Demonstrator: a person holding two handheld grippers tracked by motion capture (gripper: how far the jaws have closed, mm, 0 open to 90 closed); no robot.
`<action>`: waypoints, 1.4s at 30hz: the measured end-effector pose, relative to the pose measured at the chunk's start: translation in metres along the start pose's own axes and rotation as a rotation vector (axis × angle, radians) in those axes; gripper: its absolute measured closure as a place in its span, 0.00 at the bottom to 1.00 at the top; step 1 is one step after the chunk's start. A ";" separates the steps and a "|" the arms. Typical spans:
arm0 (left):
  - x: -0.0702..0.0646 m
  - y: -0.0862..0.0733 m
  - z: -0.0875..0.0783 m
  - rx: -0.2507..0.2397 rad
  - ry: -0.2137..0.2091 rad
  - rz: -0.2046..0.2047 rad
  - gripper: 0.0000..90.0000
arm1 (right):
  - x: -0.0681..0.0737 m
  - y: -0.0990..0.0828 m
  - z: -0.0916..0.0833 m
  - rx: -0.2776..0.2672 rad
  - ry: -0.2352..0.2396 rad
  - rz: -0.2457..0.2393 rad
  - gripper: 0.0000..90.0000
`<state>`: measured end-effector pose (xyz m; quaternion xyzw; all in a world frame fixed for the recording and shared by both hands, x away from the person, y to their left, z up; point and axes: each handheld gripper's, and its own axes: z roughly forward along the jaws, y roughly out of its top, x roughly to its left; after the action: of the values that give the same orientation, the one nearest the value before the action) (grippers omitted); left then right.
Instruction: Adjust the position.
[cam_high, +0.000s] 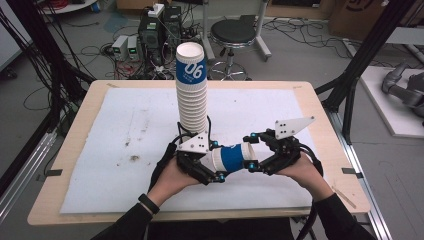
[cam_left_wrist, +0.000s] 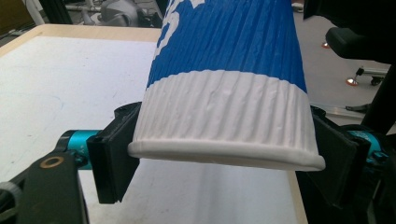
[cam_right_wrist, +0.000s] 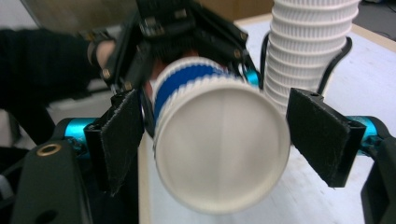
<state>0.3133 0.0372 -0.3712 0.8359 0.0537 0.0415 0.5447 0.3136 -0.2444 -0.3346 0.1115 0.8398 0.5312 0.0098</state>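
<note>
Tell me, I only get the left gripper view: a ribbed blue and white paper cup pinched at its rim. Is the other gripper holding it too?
Observer: No. In the right gripper view the right gripper has its pads standing open around the paper cup at its base, with a clear gap on one side.
Operator: Are there more cups?
Observer: Yes, the high view shows a tall stack of cups standing upright on the white mat, just behind the left gripper.
Operator: Anything printed on them?
Observer: The top cup of the stack reads 06 in white on blue.
</note>
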 end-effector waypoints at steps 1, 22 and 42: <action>0.000 0.001 0.000 0.004 0.003 0.003 0.23 | 0.000 0.000 0.001 0.014 0.001 -0.004 0.23; 0.007 -0.007 -0.011 -0.277 -0.068 -0.130 0.19 | -0.008 -0.011 0.000 -0.147 0.105 0.057 0.33; 0.004 0.007 -0.009 -0.004 -0.045 -0.032 0.22 | 0.005 -0.004 0.012 0.138 0.015 -0.102 0.24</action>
<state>0.3161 0.0429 -0.3607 0.8345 0.0548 0.0143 0.5481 0.3097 -0.2347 -0.3429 0.0651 0.8790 0.4717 0.0229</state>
